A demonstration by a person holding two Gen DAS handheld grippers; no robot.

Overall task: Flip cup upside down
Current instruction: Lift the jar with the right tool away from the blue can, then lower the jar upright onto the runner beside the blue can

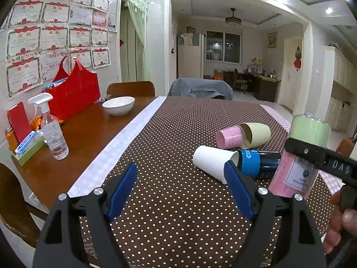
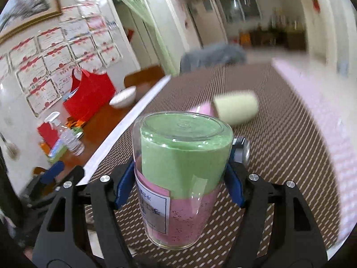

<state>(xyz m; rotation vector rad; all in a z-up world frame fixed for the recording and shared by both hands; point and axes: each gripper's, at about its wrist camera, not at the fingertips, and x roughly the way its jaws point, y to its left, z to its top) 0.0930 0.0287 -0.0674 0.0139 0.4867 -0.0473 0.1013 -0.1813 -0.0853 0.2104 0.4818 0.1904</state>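
A clear glass cup [image 2: 180,178] with green and pink paper inside is held upside down, base up, above the dotted tablecloth [image 2: 279,156]. My right gripper [image 2: 180,178] is shut on its sides. The cup also shows in the left wrist view [image 1: 303,154] at the right, with the right gripper's black finger across it. My left gripper [image 1: 180,189] is open and empty over the cloth, near a white paper cup [image 1: 212,163] lying on its side.
A pink cup [image 1: 229,136], a cream cup [image 1: 256,134] and a blue can [image 1: 258,163] lie on the cloth. A white bowl [image 1: 118,105], a spray bottle [image 1: 52,131] and a red bag [image 1: 73,98] stand on the wooden table at the left.
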